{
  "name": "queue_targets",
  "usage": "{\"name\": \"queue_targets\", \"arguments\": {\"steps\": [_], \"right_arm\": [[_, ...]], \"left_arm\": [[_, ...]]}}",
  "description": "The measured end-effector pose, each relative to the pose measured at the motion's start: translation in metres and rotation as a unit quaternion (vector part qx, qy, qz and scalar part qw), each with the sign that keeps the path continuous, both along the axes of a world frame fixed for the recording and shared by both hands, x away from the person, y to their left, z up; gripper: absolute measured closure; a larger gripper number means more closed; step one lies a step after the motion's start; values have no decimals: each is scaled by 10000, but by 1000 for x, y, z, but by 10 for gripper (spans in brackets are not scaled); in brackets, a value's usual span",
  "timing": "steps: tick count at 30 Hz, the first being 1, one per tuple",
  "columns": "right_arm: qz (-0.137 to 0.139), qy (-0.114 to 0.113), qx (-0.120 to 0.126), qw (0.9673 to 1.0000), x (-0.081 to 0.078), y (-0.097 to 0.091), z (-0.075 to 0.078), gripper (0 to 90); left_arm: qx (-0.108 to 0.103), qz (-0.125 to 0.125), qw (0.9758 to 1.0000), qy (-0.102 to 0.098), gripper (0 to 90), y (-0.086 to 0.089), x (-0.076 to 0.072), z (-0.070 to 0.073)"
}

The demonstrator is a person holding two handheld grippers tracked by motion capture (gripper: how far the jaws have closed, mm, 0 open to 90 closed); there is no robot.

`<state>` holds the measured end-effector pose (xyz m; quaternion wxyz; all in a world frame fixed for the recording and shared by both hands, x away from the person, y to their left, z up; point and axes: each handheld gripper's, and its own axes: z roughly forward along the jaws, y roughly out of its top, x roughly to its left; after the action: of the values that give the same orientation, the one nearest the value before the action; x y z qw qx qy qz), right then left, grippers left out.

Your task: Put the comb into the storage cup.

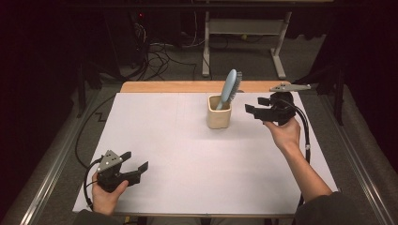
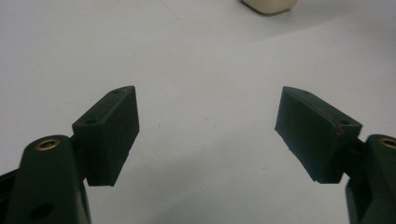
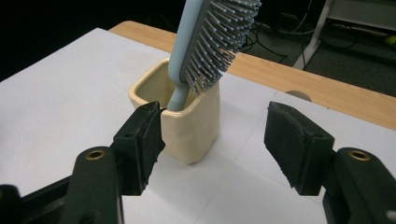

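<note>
A cream square cup point(image 1: 219, 112) stands on the white table sheet toward the back middle, with a light blue hairbrush point(image 1: 230, 86) upright in it, handle down and bristles facing right. My right gripper point(image 1: 254, 108) hovers open just right of the cup, jaws pointed at it; in the right gripper view the cup point(image 3: 187, 121) and the hairbrush point(image 3: 210, 42) lie just beyond the spread jaws. My left gripper point(image 1: 135, 161) is held open near the front left edge, with nothing between its jaws. The cup's base point(image 2: 268, 5) shows far off in the left gripper view.
The white sheet point(image 1: 187, 154) covers a wooden table point(image 1: 187, 86) whose bare strip runs along the back. Metal rails flank both sides. Cables and a desk frame point(image 1: 244, 28) lie on the floor behind.
</note>
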<state>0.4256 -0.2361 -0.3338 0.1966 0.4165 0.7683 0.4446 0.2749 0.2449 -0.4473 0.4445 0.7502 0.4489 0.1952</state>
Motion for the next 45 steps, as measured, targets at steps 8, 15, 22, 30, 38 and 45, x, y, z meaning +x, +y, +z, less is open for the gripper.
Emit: {"name": "queue_targets", "arguments": {"steps": [8, 15, 22, 30, 38, 45], "right_arm": [[11, -11, -26, 10000, -5, -4, -3, 370], [-1, -33, 10, 10000, -11, -9, -2, 368], [-14, -78, 44, 10000, -14, -15, -2, 362], [-5, -108, 43, 9999, -20, -19, -2, 355], [-33, -96, 98, 9999, -25, -27, -4, 349], [-23, -138, 114, 9998, -31, -33, -4, 338]], "left_arm": [[-7, -5, 10000, 9, 225, 0, 1, 0], [-11, -3, 10000, 10, 225, 0, 1, 0], [1, -7, 10000, 11, 226, 0, 0, 0], [12, -14, 10000, 5, 226, -1, 0, 0], [9, -19, 10000, 2, 225, -1, 0, 0], [12, -24, 10000, 5, 226, -1, 0, 0]]}}
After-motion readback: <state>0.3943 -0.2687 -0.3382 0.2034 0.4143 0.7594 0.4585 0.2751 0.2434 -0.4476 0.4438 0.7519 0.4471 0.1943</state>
